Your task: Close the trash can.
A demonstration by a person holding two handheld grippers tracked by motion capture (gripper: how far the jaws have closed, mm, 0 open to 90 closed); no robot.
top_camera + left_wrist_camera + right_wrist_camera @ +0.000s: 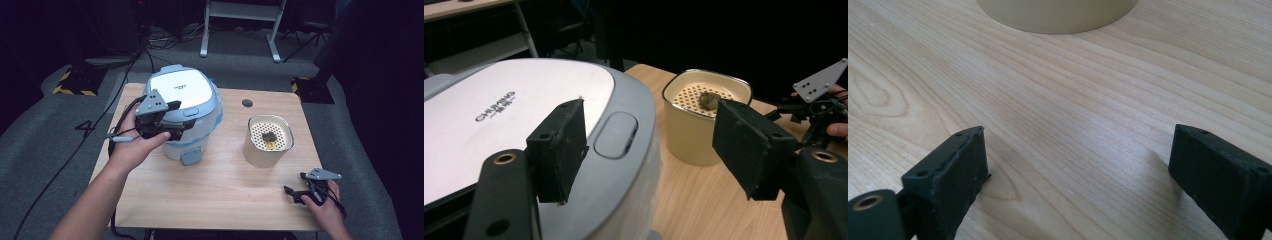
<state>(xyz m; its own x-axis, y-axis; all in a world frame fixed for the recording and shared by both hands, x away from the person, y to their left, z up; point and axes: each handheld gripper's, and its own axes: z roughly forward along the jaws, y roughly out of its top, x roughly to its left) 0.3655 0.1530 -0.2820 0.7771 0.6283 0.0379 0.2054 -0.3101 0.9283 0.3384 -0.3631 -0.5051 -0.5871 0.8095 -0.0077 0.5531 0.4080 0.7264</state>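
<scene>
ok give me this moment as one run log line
left gripper: open, at rice cooker lid button | right gripper: open, low over table | cream pot: beside cooker

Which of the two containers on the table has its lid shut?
The rice cooker, blue-grey with a white lid, is shut; the beige pot beside it stands open.

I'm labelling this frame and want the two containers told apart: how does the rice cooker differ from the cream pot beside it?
The rice cooker is shut under a white lid; the cream pot stands open, a perforated insert and a dark lump showing inside. The rice cooker is larger and grey-blue and white; the cream pot is smaller and plain cream. The open left gripper hovers at the rice cooker; nothing touches the cream pot. Both stand upright on the table.
</scene>
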